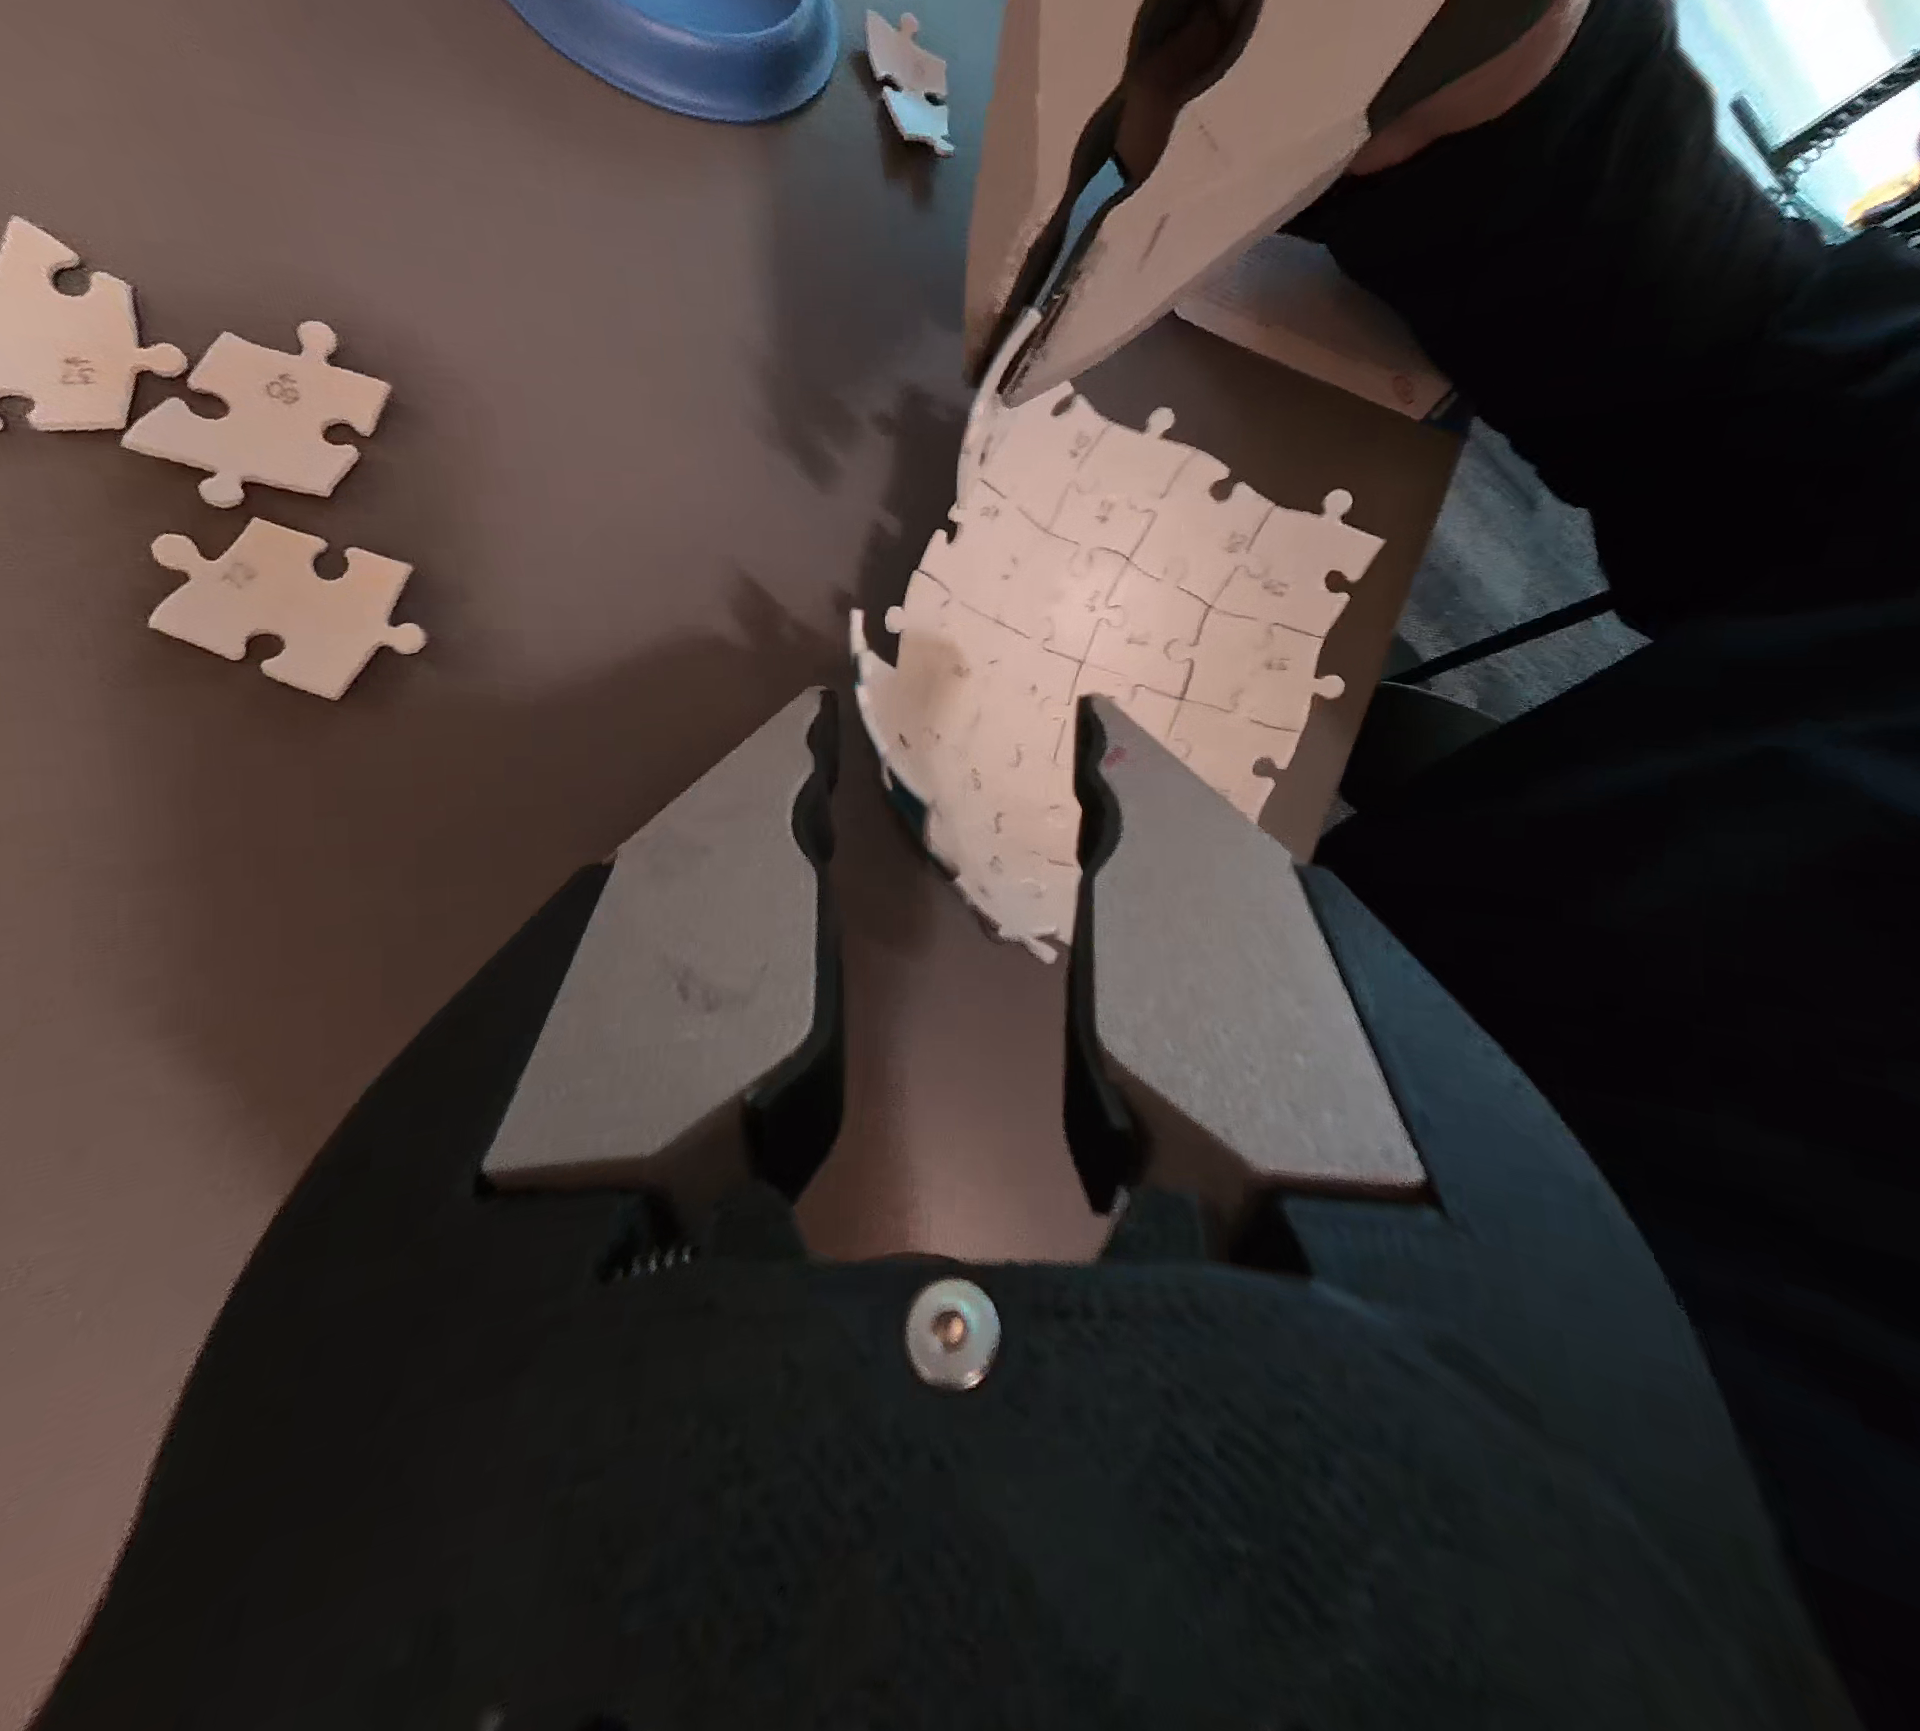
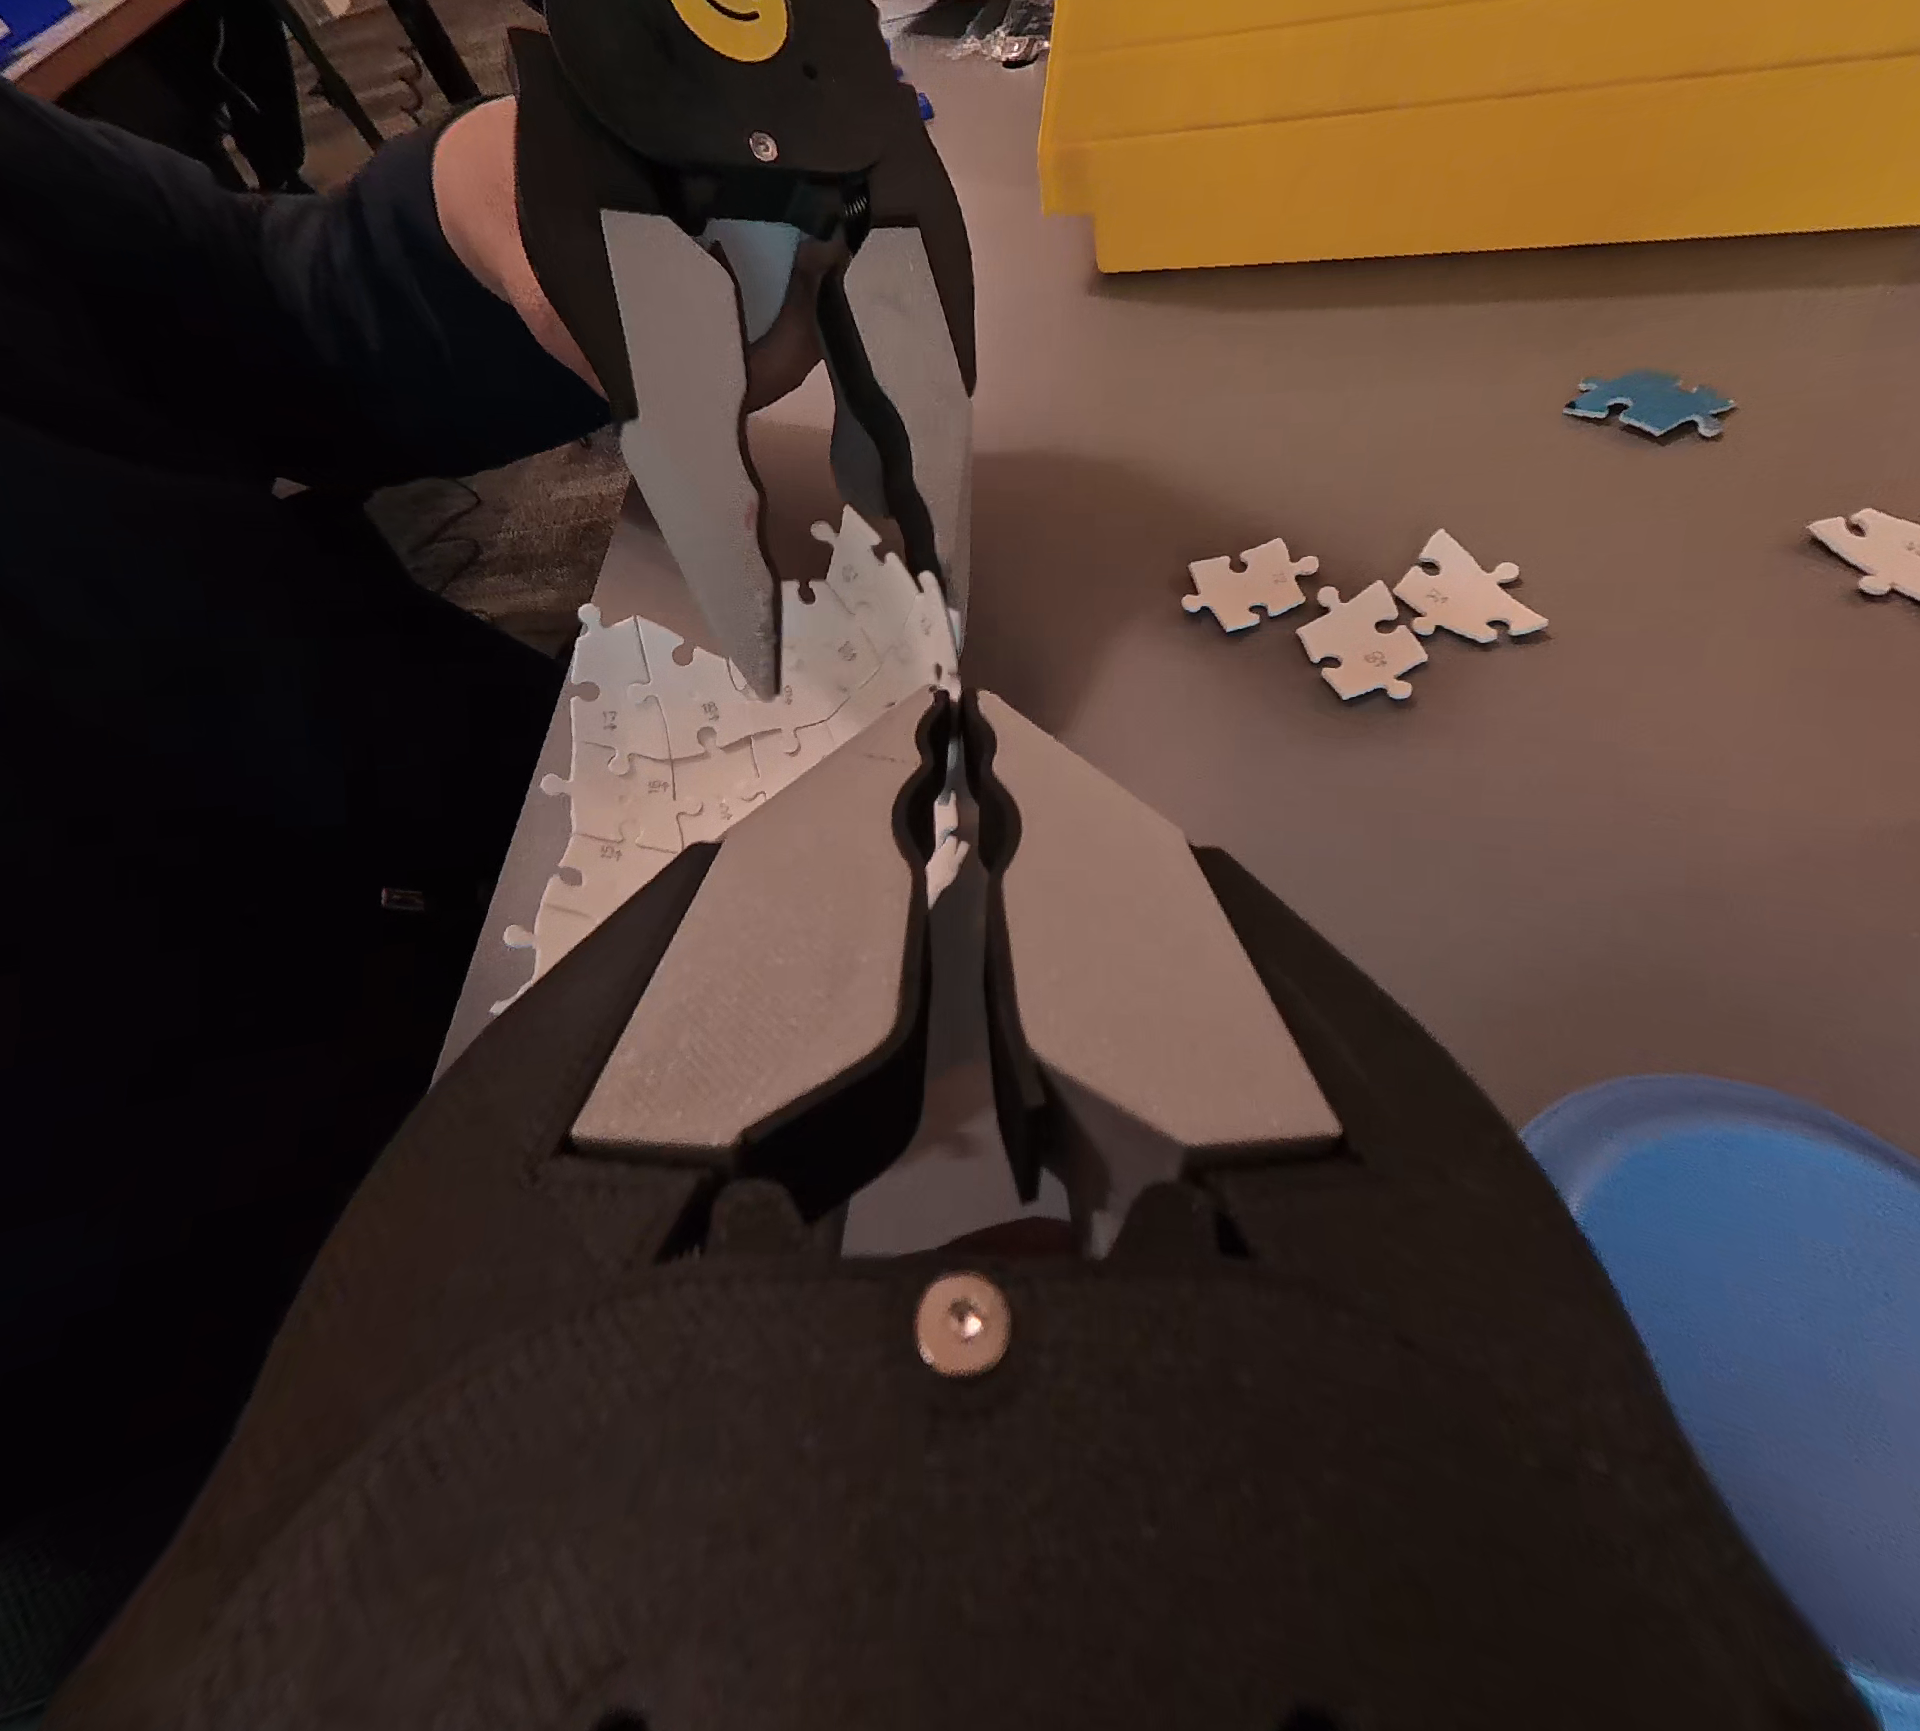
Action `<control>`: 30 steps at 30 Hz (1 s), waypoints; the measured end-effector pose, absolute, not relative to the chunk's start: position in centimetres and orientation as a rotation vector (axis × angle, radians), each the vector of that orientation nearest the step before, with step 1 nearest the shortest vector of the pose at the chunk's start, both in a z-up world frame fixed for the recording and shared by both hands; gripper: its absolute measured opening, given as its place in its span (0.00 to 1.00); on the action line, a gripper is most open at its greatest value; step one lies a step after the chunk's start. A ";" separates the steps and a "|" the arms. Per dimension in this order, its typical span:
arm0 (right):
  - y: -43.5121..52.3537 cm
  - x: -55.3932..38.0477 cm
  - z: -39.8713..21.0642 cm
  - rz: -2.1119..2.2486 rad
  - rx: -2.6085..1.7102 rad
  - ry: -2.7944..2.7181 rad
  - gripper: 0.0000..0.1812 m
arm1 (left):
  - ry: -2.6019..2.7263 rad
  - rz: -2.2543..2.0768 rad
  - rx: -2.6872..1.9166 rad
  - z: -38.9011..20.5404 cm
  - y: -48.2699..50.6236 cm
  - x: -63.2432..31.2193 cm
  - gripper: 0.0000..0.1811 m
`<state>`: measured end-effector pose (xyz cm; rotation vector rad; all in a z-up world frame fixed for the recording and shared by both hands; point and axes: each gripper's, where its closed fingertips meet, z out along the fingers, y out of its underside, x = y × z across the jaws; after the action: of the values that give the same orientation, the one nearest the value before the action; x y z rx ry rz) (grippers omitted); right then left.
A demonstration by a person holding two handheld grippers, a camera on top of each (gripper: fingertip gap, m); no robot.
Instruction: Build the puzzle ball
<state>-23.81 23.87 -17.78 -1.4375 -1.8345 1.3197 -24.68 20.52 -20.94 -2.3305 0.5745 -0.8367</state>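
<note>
Two grippers meet at the curved white assembled puzzle sheet (image 1: 1132, 611). Right gripper (image 2: 956, 705) pinches its edge; left gripper (image 1: 951, 725) hangs unclenched, seemingly straddling the opposite edge.

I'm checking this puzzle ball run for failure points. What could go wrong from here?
1. The right claw pinches only the rim of the curved assembled section; the joints there may pop apart.
2. That section overhangs the table edge, so loosened pieces might fall to the floor.
3. The left claw is open at the opposite rim; closing there may flex the shell.
</note>
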 end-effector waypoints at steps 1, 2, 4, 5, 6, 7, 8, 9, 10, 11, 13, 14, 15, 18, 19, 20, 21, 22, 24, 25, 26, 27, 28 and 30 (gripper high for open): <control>23.8 -23.8 -17.9 1.317 -1.439 -1.841 0.00 | 0.580 -0.845 -2.335 -21.1 20.5 -24.5 0.22; 23.7 -23.8 -18.0 1.312 -1.440 -1.848 0.00 | 0.582 -0.846 -2.347 -21.4 20.6 -24.4 0.22; 23.5 -23.7 -18.4 1.301 -1.446 -1.868 0.00 | 0.582 -0.827 -2.373 -22.1 20.8 -24.6 0.22; 23.4 -23.8 -18.6 1.295 -1.447 -1.878 0.00 | 0.580 -0.825 -2.380 -22.3 20.8 -24.6 0.22; 23.3 -23.8 -18.8 1.290 -1.448 -1.890 0.00 | 0.580 -0.830 -2.384 -22.4 20.8 -24.5 0.22; 23.2 -23.8 -19.0 1.286 -1.449 -1.903 0.00 | 0.582 -0.837 -2.388 -22.5 20.8 -24.5 0.22; 23.1 -23.8 -19.1 1.279 -1.450 -1.914 0.00 | 0.586 -0.841 -2.393 -22.7 20.8 -24.4 0.22; 23.0 -23.8 -19.3 1.273 -1.451 -1.924 0.00 | 0.593 -0.842 -2.398 -22.8 20.7 -24.4 0.21; 22.9 -23.9 -19.4 1.268 -1.451 -1.934 0.00 | 0.599 -0.844 -2.403 -23.0 20.7 -24.4 0.20; 22.9 -23.9 -19.5 1.264 -1.450 -1.943 0.00 | 0.604 -0.848 -2.407 -23.2 20.6 -24.3 0.18; 22.8 -24.0 -19.6 1.261 -1.447 -1.958 0.00 | 0.612 -0.853 -2.406 -23.3 20.6 -24.3 0.13; 22.8 -24.1 -19.6 1.262 -1.446 -1.966 0.00 | 0.615 -0.856 -2.403 -23.4 20.7 -24.3 0.10; 22.8 -24.1 -19.5 1.263 -1.444 -1.974 0.00 | 0.618 -0.860 -2.401 -23.4 20.7 -24.3 0.09; 22.6 -24.2 -19.5 1.256 -1.433 -2.012 0.00 | 0.635 -0.865 -2.399 -23.5 20.8 -24.2 0.04; 22.6 -24.2 -19.5 1.247 -1.431 -2.027 0.00 | 0.639 -0.868 -2.399 -23.6 20.9 -24.2 0.03; 22.7 -24.2 -19.6 1.240 -1.431 -2.043 0.00 | 0.642 -0.875 -2.398 -23.6 20.9 -24.1 0.03; 22.7 -24.2 -19.8 1.238 -1.437 -2.052 0.00 | 0.644 -0.880 -2.396 -23.6 20.9 -24.1 0.03; 22.7 -24.2 -19.9 1.245 -1.447 -2.059 0.00 | 0.646 -0.885 -2.393 -23.5 21.0 -24.0 0.03; 22.6 -24.1 -20.2 1.270 -1.472 -2.067 0.00 | 0.648 -0.892 -2.386 -23.5 21.0 -23.9 0.03; 22.6 -24.0 -20.3 1.273 -1.481 -2.071 0.00 | 0.649 -0.894 -2.385 -23.5 21.0 -23.9 0.03; 22.7 -24.0 -20.4 1.266 -1.489 -2.074 0.00 | 0.649 -0.896 -2.385 -23.5 21.1 -23.9 0.03; 22.7 -24.0 -20.5 1.253 -1.497 -2.076 0.00 | 0.651 -0.899 -2.385 -23.5 21.1 -23.9 0.03; 22.7 -24.0 -20.5 1.245 -1.503 -2.080 0.00 | 0.654 -0.898 -2.385 -23.5 21.1 -23.8 0.03; 22.6 -24.0 -20.5 1.235 -1.502 -2.094 0.00 | 0.661 -0.894 -2.383 -23.4 21.1 -23.8 0.03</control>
<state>-24.00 22.55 -20.50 -1.5022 -2.0944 1.2352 -23.80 21.09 -23.42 -2.3833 0.6611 -0.8941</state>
